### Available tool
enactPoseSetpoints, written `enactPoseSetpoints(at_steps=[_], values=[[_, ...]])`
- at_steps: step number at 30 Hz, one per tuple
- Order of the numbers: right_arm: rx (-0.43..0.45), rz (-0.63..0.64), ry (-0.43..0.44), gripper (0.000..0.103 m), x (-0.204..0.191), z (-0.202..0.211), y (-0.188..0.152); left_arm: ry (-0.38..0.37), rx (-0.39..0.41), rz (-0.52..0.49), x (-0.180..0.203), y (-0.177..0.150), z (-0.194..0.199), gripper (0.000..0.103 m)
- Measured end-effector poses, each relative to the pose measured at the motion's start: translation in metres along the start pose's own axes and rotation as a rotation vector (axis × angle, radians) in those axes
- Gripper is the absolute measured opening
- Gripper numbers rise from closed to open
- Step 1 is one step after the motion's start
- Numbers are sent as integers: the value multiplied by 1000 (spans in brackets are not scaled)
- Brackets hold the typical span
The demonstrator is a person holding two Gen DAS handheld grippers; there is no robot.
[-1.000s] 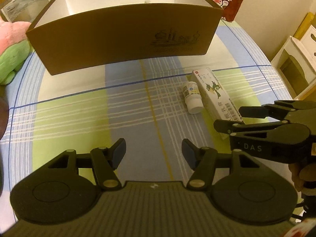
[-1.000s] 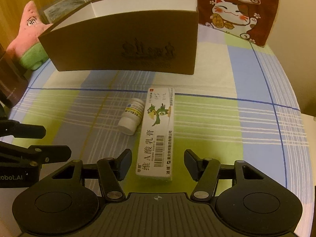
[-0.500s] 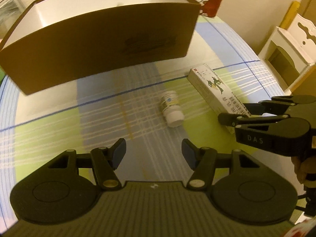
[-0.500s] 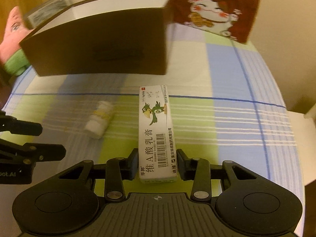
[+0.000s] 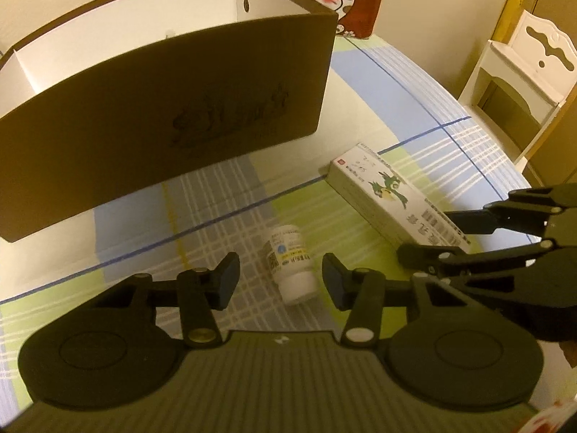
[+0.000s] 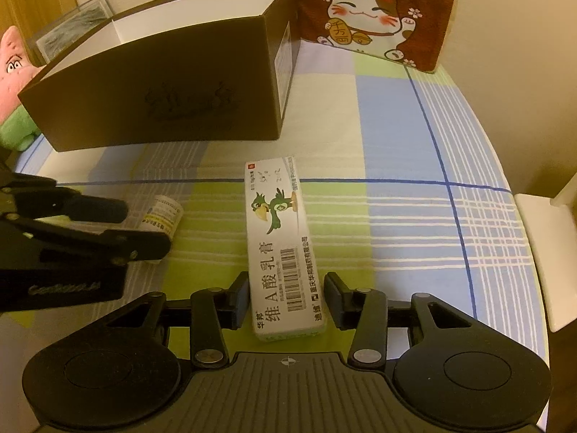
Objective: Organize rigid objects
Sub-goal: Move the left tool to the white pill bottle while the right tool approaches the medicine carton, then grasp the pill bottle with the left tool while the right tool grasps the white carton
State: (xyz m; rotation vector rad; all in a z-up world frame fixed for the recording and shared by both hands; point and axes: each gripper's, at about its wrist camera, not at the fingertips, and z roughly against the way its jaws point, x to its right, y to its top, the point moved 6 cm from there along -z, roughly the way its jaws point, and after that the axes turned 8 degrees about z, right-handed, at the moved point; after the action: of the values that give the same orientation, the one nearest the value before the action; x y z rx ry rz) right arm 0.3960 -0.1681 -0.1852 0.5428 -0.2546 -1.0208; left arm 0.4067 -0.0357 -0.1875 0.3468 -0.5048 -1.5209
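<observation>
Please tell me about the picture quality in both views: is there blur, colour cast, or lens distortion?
Left wrist view: warm yellow light, strong fisheye bending of the brown box and cloth lines; the white bottle looks slightly soft, print unreadable. Right wrist view: same yellow cast and dark corners; the carton print is sharp, while the left gripper at the edge is blurred.

A checked cloth (image 6: 396, 151) in blue, green and cream covers the surface. On it lie a long white carton (image 6: 281, 245) at centre, a small white bottle (image 6: 164, 216) on its side at nine o'clock, a brown box (image 6: 155, 101) at eleven o'clock
</observation>
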Motion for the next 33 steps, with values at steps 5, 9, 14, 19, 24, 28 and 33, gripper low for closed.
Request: enactPoseSetpoints(at_steps=[5,9,14,19,24,28,33], values=[[2,11,-7,48,-4,-8,8,-12,-10,22,-2,5,-8,31],[9,11,6,48,-6,-14,16,-4,-13,27,-7,6,-9,25],[24,27,10,48,-10,-17,21,18,-15,48,-19,0,-3,25],[24,57,37,39,-19,-14,17,62,-35,80,-33,-11,7,25],[0,101,113,39,-41,-5,7,71,-49,122,-42,-24,18,25],[-6,141,88,41,-49,-8,9,80,-54,127,-43,-27,19,25],[-15,147,81,43,-52,-14,14,87,-51,119,-43,-29,23,25]])
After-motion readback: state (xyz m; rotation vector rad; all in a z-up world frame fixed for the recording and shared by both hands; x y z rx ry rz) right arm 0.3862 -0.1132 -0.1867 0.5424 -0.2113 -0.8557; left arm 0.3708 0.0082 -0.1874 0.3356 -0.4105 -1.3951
